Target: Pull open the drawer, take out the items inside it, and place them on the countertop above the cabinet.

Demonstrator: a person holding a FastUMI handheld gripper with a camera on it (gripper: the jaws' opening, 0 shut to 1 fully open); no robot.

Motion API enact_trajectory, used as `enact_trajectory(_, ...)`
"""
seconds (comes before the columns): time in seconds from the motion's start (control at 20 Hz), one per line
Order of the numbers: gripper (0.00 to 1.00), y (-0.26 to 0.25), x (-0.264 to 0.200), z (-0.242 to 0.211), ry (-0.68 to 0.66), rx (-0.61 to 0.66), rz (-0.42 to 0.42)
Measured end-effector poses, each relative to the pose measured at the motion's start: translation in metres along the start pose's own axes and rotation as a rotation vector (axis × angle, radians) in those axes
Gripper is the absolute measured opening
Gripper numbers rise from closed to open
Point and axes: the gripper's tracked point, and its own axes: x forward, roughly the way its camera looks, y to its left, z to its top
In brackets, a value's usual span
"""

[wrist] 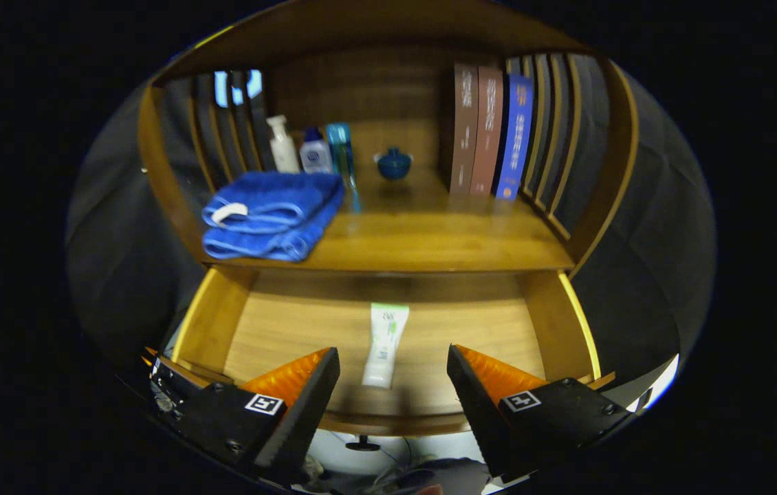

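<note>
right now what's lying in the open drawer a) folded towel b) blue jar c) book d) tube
d: a tube lies alone on the floor of the open drawer, just ahead of the open gripper, in line with the gap between its fingers.

Print on white-and-green plastic tube (384,344): too small to tell.
Small black drawer knob (363,445): partly hidden under the wooden drawer's front rim (395,421).
Spines of three upright books (491,130): blurred (lettering unclear).
</note>
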Motion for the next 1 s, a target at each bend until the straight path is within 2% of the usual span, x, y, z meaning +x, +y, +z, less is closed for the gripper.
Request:
enact_trajectory(0.15, 0.98, -0.002, 0.044, -0.007, 0.130, 0.008, -0.006)
enact_trajectory(0.25, 0.98, 0.006, 0.069, -0.014, 0.205, 0.063, 0.008)
enact_trajectory(0.4, 0.98, 0.013, 0.099, -0.028, 0.293, 0.128, -0.015)
enact_trajectory(0.55, 0.96, 0.013, 0.118, -0.040, 0.344, 0.099, -0.052)
enact_trajectory(0.7, 0.62, 0.023, 0.120, -0.055, 0.415, 0.131, -0.030)
enact_trajectory(0.75, 0.51, 0.025, 0.122, -0.053, 0.400, 0.119, -0.028)
enact_trajectory(0.8, 0.47, 0.026, 0.123, -0.050, 0.385, 0.095, -0.017)
enact_trajectory(0.85, 0.37, 0.028, 0.119, -0.052, 0.374, 0.081, 0.001)
enact_trajectory(1.0, 0.28, 0.037, 0.109, -0.044, 0.335, 0.085, 0.035)
